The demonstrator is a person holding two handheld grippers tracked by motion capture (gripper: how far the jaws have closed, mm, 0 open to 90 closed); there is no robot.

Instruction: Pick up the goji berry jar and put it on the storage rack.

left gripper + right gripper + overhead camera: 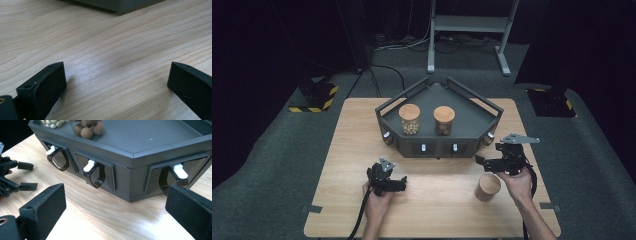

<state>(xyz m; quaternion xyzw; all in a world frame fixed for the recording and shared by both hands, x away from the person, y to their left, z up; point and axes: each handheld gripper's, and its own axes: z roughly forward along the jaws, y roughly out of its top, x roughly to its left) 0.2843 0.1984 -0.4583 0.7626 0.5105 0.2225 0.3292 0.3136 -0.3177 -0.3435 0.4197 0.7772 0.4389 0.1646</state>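
Near the lower right of the high view, the right gripper (484, 161) is hovering with its jaws apart and empty, just above the round lidless wooden cup (488, 187) standing on the pale wood-grain table (437, 210). It is facing the dark grey angular dispenser tray (462, 131), whose white-tipped levers (90, 165) are lining its front wall. At lower centre-left, the left gripper (398, 183) is resting low over bare tabletop, jaws also wide and holding nothing. The cup is sitting close under the right hand, so a careless sideways sweep is likely to tip it; a misjudged approach could also strike a lever and spill beads.
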